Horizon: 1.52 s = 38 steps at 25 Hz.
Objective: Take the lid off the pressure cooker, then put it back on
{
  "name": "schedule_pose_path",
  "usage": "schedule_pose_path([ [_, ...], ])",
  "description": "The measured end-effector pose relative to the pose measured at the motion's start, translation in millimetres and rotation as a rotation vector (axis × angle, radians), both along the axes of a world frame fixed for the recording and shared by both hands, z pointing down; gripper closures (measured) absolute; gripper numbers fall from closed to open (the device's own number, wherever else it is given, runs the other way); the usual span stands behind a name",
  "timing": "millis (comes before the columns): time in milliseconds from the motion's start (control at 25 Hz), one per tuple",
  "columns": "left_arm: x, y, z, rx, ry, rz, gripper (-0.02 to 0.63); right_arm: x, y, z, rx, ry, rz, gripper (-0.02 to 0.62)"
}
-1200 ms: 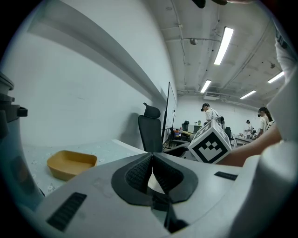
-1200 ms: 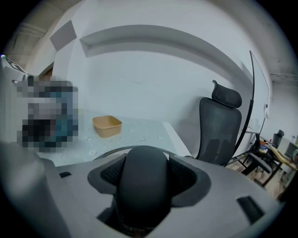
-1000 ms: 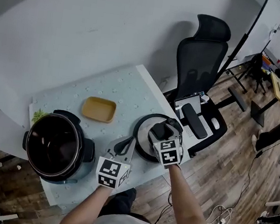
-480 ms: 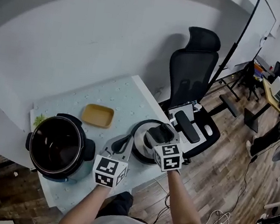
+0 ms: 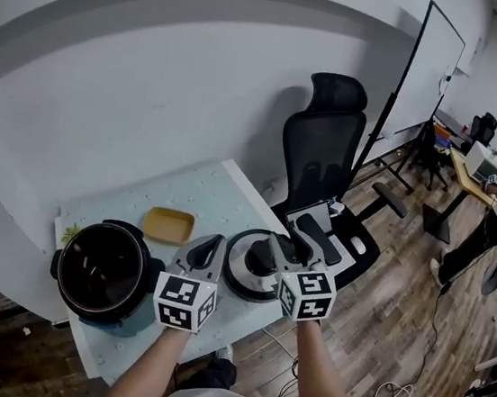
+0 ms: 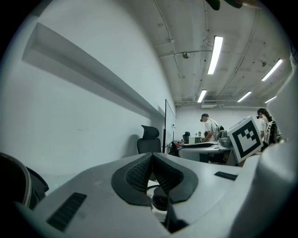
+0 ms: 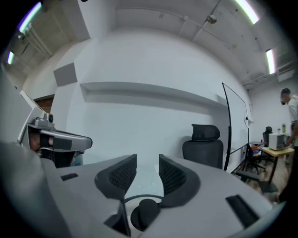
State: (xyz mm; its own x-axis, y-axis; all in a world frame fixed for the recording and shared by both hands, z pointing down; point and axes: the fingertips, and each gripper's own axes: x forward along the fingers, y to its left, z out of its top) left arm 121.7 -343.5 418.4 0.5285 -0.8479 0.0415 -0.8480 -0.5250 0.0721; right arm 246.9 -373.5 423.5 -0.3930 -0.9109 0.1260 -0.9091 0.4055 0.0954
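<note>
head view: the lid point(image 5: 233, 277) lies on the table point(image 5: 213, 188), beside the open cooker pot point(image 5: 103, 269), so refitting is not yet done.
left gripper view: the left gripper point(image 6: 152, 158) is pinched closed on nothing, seemingly idle.
right gripper view: the right gripper point(image 7: 148, 169) is narrowly parted over the lid, likely lining up a grasp.

Cooker point(image 5: 101, 271) open, left; lid point(image 5: 237, 271) on table point(image 5: 213, 188); right gripper point(image 5: 270, 251) over it
</note>
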Motion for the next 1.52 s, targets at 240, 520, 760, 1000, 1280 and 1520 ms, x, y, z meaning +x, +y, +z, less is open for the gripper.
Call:
schedule_pose_path([
  [240,-2,5,-10,0.015,0.004,-0.007,0.592,10,19,-19,0.036,-0.023,0.007,0.536],
  [520,-13,6,-12,0.016,-0.006,-0.022,0.592,14,28,-25,0.048,-0.04,0.008,0.594],
  [760,-21,5,-13,0.018,-0.008,-0.032,0.592,18,28,-27,0.052,-0.027,0.027,0.594],
  [1000,-23,2,-11,0.015,-0.01,-0.028,0.592,17,25,-26,0.047,-0.018,0.03,0.594],
  [1280,-16,-1,-4,0.001,-0.006,-0.014,0.592,13,14,-16,0.019,-0.014,-0.011,0.525],
  [1520,-12,-7,10,-0.025,-0.01,-0.013,0.592,2,-6,15,-0.056,0.02,-0.083,0.3],
])
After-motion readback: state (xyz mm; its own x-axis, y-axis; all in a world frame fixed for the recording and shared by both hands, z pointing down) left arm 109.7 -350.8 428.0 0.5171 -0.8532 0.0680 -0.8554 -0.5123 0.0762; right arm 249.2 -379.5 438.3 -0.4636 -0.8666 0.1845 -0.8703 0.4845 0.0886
